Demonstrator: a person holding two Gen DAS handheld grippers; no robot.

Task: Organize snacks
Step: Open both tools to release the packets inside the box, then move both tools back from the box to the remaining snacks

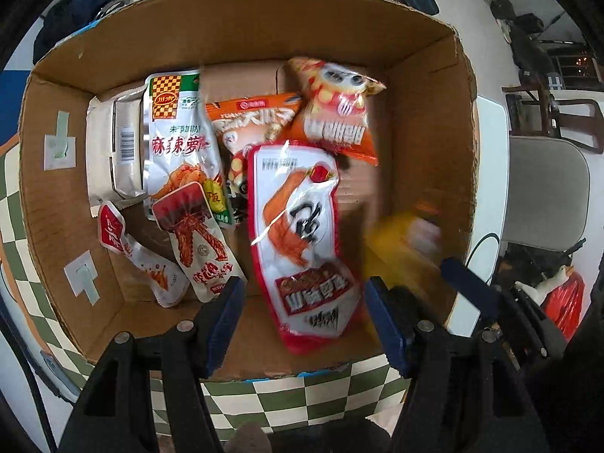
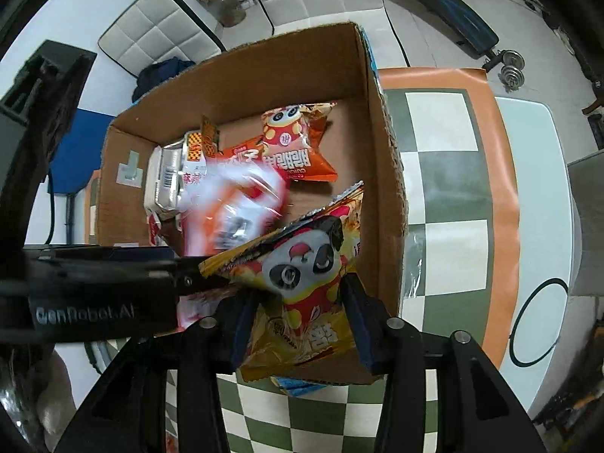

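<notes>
Both grippers are pointed steeply down over the cardboard box [image 1: 241,11]. The left gripper [image 1: 304,321] is held open; the right gripper [image 2: 298,324] is parted around a yellow panda snack bag [image 2: 302,283].

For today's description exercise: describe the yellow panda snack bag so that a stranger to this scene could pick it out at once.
Start at the open cardboard box on the checkered cloth. At its near edge, between the fingers of the right gripper, sits the yellow panda bag. It alone is yellow and shows a black-and-white panda face; its neighbours are orange, red or white.
</notes>
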